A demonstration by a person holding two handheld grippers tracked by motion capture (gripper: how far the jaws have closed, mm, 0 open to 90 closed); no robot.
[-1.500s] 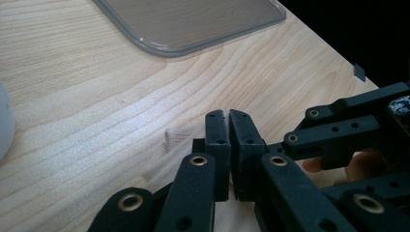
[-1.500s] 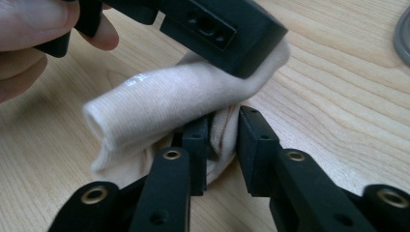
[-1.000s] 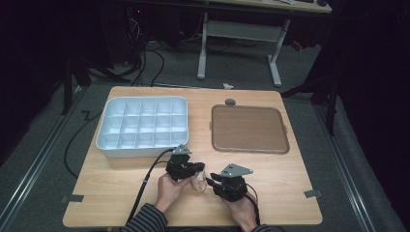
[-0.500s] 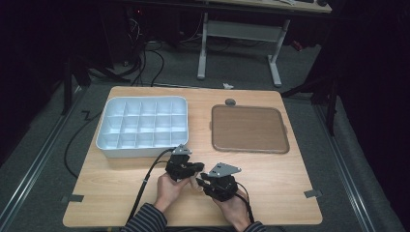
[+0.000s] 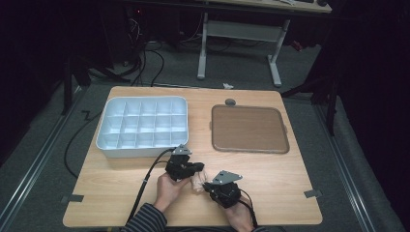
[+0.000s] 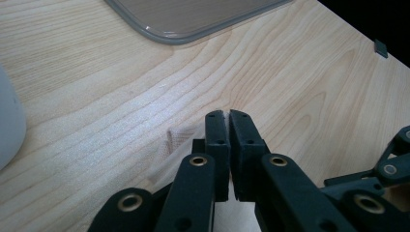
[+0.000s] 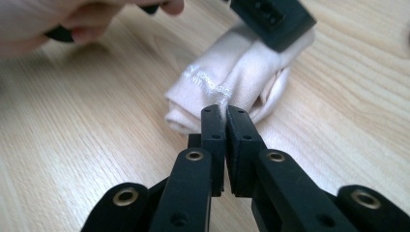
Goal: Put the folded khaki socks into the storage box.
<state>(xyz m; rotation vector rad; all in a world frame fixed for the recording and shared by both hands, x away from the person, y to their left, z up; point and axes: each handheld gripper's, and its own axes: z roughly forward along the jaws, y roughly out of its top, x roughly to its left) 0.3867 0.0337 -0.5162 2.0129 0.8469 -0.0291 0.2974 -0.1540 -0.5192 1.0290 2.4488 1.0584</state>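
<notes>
A rolled beige cloth in a clear printed wrapper [image 7: 237, 72] lies on the wooden table [image 5: 290, 193] near its front edge, between my two grippers [image 5: 197, 181]. My right gripper [image 7: 224, 110] is shut, its tips pinching the wrapper's near edge. My left gripper [image 5: 196, 169] reaches the packet from the left, and one of its jaws lies over the roll's far end in the right gripper view. Seen from the left gripper view, the left gripper [image 6: 227, 116] is shut, and a corner of the packet [image 6: 178, 139] shows beside it.
A white compartment tray [image 5: 141, 126] stands at the back left, its cells looking bare. A brown flat tray [image 5: 249, 129] lies at the back right. A hand [image 7: 72, 19] holds the left gripper. Cables trail off the front edge.
My right gripper has shifted a little left toward the left gripper, closing in on the packet. The left gripper has barely moved.
</notes>
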